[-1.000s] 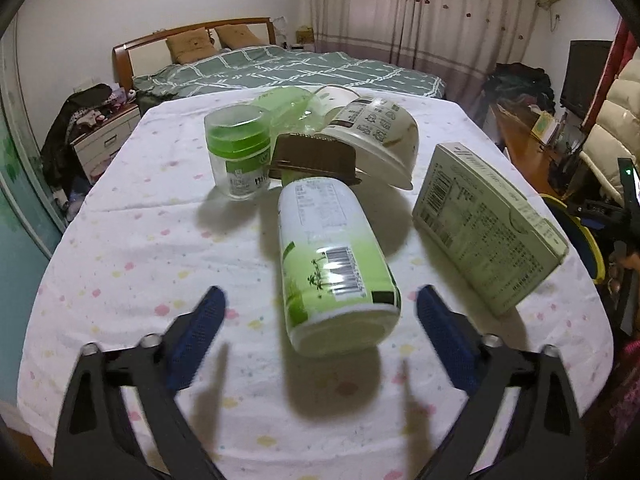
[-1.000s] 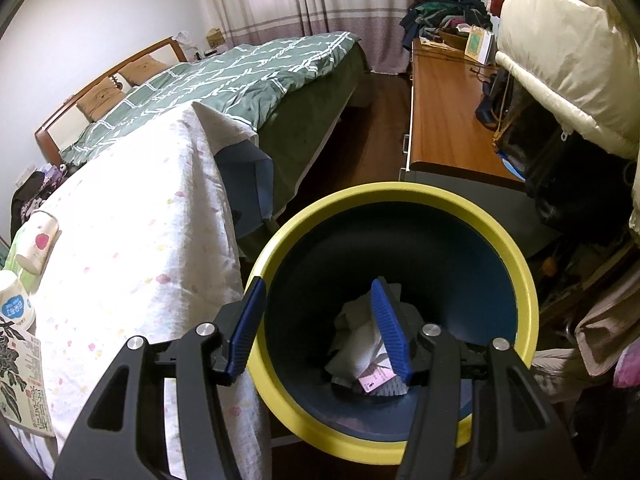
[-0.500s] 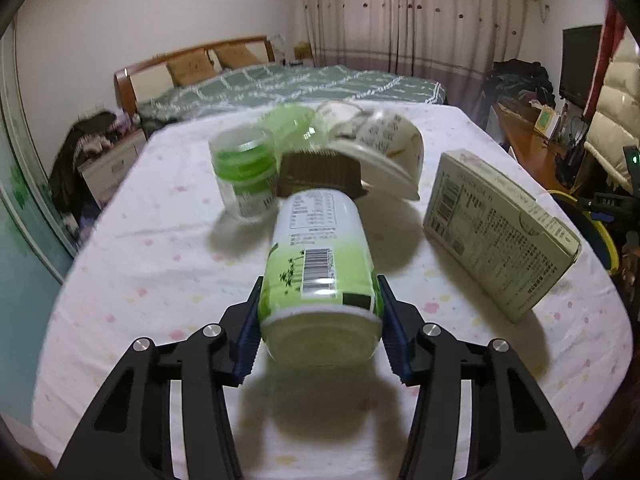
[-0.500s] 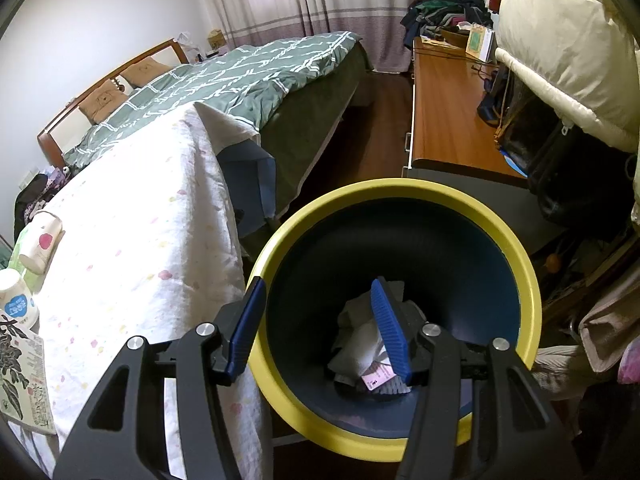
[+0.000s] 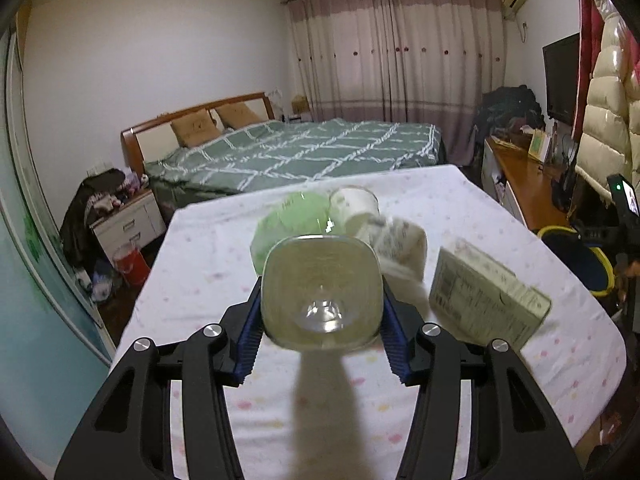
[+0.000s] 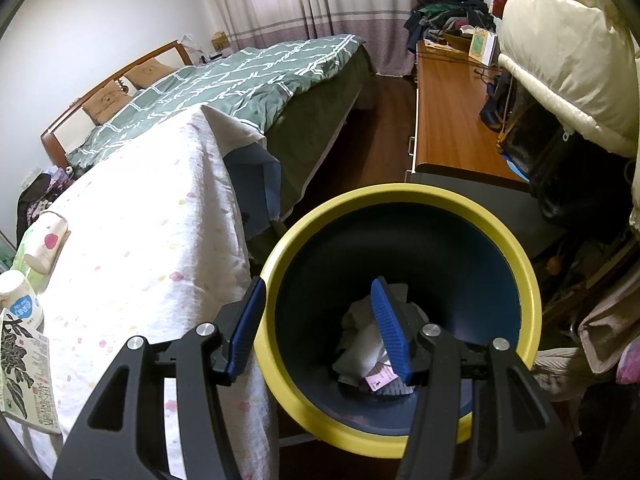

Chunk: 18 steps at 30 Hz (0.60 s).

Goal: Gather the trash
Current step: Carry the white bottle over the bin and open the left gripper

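My left gripper (image 5: 320, 332) is shut on a clear plastic bottle (image 5: 320, 292) with a green label and holds it off the table, its base facing the camera. Behind it lie a green-lidded jar (image 5: 292, 216), a paper cup (image 5: 356, 206), a white bowl (image 5: 400, 248) and a cardboard box (image 5: 488, 300). My right gripper (image 6: 320, 328) is shut on the rim of a yellow-rimmed dark blue trash bin (image 6: 400, 196), one finger outside and one inside. Crumpled paper (image 6: 364, 344) lies in the bin. The bin also shows in the left wrist view (image 5: 576, 256).
The table has a white dotted cloth (image 5: 280, 400). In the right wrist view a paper cup (image 6: 46, 240), a white tub (image 6: 18, 296) and a box (image 6: 24, 376) lie at its left. A bed (image 5: 300, 152), a wooden desk (image 6: 452, 120) and hanging coats (image 6: 560, 64) surround it.
My left gripper closed on the bottle and lifted it, tilting up so the base faces the camera. The right gripper and bin have barely moved.
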### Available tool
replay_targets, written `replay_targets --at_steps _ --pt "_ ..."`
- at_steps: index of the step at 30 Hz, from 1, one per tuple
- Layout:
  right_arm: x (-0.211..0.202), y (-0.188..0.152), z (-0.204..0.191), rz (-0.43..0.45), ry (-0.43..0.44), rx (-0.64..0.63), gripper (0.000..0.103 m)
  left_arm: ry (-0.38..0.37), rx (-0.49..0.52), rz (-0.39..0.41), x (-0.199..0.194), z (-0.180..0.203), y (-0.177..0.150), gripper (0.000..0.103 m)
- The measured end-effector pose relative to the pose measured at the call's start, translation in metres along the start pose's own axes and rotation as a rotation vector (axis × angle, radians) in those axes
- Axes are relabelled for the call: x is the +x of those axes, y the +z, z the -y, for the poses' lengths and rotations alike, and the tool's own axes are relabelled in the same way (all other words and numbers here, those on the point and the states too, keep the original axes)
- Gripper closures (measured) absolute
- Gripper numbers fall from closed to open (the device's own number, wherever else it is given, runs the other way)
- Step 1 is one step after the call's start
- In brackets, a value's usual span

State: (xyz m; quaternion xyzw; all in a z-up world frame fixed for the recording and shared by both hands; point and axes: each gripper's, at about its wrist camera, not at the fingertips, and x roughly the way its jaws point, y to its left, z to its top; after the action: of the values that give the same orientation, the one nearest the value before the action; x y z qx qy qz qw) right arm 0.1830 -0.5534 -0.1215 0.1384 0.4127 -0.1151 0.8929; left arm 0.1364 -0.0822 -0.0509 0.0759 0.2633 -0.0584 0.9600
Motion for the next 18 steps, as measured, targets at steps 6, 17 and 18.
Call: replay_targets --at_steps 6,17,18 --pt "-0.001 0.0 -0.002 0.001 0.001 -0.001 0.051 0.005 -0.034 0.014 0.01 -0.006 0.015 0.051" --pt "-0.006 -0.003 0.005 0.01 0.008 0.015 0.051 0.02 -0.052 0.018 0.022 -0.007 0.031 0.051" --pt "-0.007 -0.003 0.005 0.012 0.011 0.016 0.051 0.017 -0.051 0.018 0.02 -0.006 0.032 0.051"
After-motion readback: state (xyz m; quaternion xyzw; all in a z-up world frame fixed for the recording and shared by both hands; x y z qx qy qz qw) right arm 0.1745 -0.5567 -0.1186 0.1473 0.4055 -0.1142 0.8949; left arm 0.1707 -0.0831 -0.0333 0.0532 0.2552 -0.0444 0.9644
